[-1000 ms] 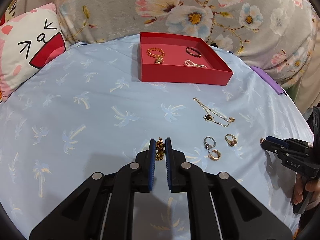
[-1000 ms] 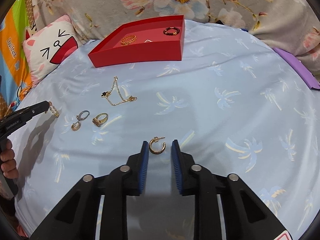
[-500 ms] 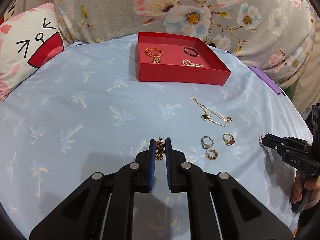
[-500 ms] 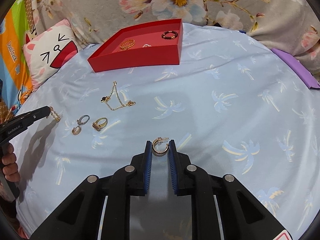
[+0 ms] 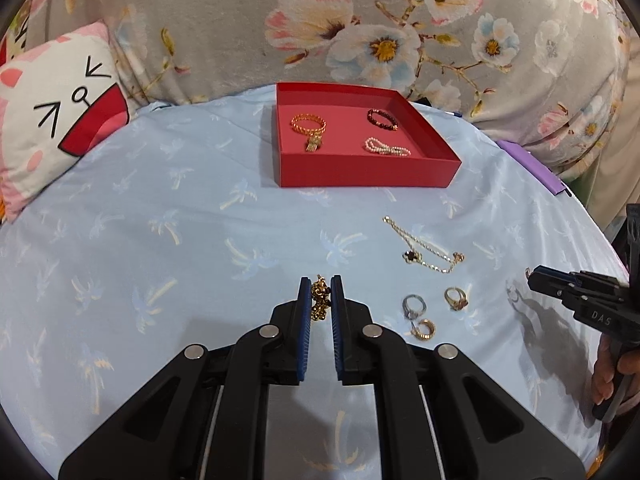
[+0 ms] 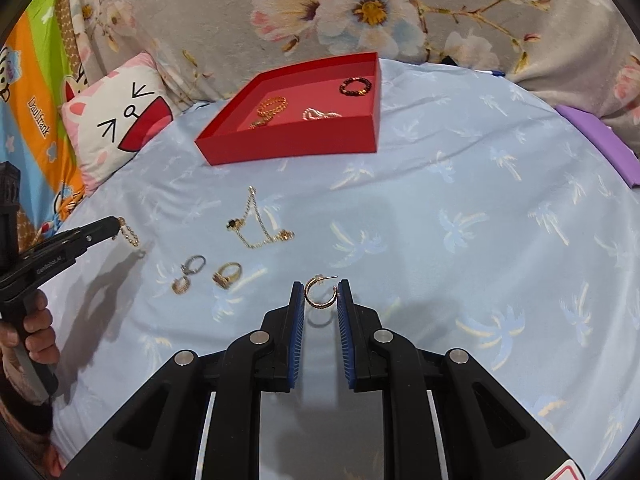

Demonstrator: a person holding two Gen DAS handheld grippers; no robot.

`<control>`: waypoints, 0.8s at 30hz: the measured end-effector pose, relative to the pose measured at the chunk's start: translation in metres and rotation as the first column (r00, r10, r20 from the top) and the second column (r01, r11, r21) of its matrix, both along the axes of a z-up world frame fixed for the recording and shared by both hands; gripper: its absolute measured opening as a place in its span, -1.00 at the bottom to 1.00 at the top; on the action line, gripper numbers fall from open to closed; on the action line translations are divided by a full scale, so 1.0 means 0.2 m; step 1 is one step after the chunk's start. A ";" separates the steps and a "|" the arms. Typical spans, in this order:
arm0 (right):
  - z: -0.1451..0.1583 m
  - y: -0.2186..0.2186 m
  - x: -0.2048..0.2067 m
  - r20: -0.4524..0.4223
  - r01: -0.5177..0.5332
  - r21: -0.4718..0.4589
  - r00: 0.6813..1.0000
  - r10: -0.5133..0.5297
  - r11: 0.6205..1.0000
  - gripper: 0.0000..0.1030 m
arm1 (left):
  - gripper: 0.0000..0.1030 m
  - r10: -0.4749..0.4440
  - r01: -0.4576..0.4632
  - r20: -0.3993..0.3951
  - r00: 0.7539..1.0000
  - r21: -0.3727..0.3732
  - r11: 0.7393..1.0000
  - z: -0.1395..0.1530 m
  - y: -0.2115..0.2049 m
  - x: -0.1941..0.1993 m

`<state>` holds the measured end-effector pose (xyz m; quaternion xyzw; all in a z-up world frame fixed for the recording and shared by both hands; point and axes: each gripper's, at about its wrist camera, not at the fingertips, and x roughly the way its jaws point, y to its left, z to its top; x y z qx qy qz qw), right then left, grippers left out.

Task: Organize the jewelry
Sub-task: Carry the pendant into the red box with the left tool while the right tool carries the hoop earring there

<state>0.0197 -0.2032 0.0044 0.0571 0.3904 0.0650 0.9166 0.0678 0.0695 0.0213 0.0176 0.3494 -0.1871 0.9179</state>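
The left gripper [image 5: 321, 298] is clamping a gold chain [image 5: 319, 300], and the right gripper [image 6: 321, 300] is pinching a gold hoop earring [image 6: 319, 293], both lifted over open blue sheet [image 5: 160, 220]. Three bracelets are lying in the red tray [image 5: 360, 170]. Two rings [image 5: 414, 305], one earring [image 5: 424, 328] and one necklace [image 5: 424, 250] are waiting outside; their fine details are blurring.
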 end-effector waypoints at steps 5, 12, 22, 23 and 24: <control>0.17 0.01 0.14 0.040 -0.026 -0.035 0.999 0.027 0.999 -0.70 | -0.83 -0.037 0.036 0.035 0.999 0.019 0.999 0.13 -0.04 0.12; 0.34 -0.01 0.45 0.083 -0.033 -0.010 0.996 0.034 0.999 -0.70 | -0.83 -0.031 0.030 0.091 0.995 0.005 1.000 0.32 -0.13 0.39; 0.33 -0.02 0.94 0.053 -0.004 -0.010 0.999 0.004 1.000 -0.70 | -0.83 -0.025 0.027 0.067 0.997 -0.016 1.000 0.32 -0.29 0.80; 0.32 -0.02 0.98 0.047 -0.003 -0.011 0.999 0.003 1.000 -0.70 | -0.83 -0.022 0.023 0.062 0.998 -0.016 1.000 0.31 -0.30 0.84; 0.31 -0.01 1.02 0.043 -0.001 -0.010 0.999 0.001 1.000 -0.70 | -0.84 -0.014 0.015 0.058 0.998 -0.016 1.000 0.30 -0.31 0.88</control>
